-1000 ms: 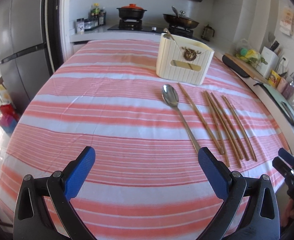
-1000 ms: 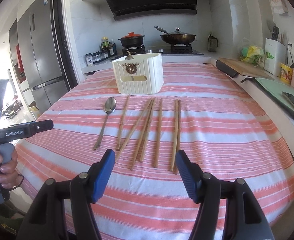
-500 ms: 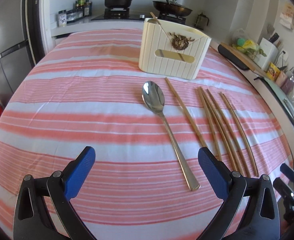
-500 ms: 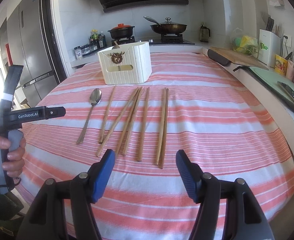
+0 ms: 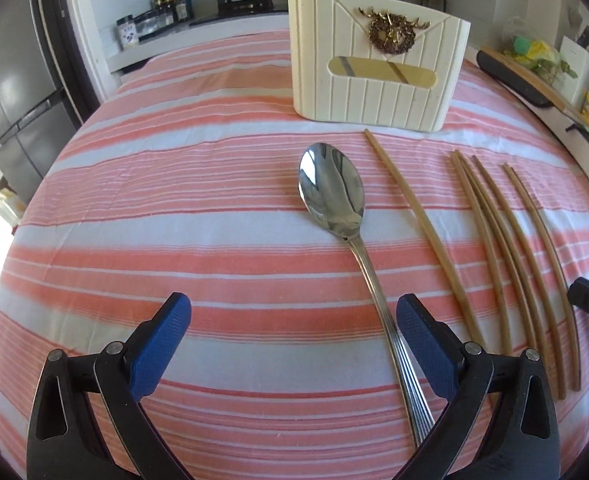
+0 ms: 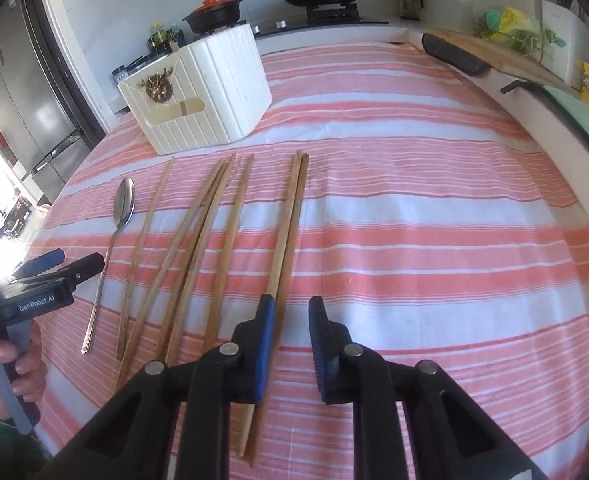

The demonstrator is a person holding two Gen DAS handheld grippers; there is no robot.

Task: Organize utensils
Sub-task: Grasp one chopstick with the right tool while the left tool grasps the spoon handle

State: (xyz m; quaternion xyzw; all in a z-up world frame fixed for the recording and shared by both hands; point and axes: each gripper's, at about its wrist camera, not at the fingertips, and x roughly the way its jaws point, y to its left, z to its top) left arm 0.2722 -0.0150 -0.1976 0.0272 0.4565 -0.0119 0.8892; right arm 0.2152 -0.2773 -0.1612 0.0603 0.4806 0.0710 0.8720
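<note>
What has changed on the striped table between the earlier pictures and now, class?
Both grippers came in lower and closer to the utensils. The left gripper, open, now has the spoon handle beside its right finger. The right gripper is closing, with nothing visibly between its fingers; the rightmost chopstick pair passes under its left finger. Spoon, chopsticks and white holder stayed put.

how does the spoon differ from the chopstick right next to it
The spoon is shiny silver metal with a wide bowl; the nearest chopstick is a plain tan stick. The spoon's bowl stops short of the holder; the chopstick's tip reaches closer. Both lie flat on the striped cloth.
</note>
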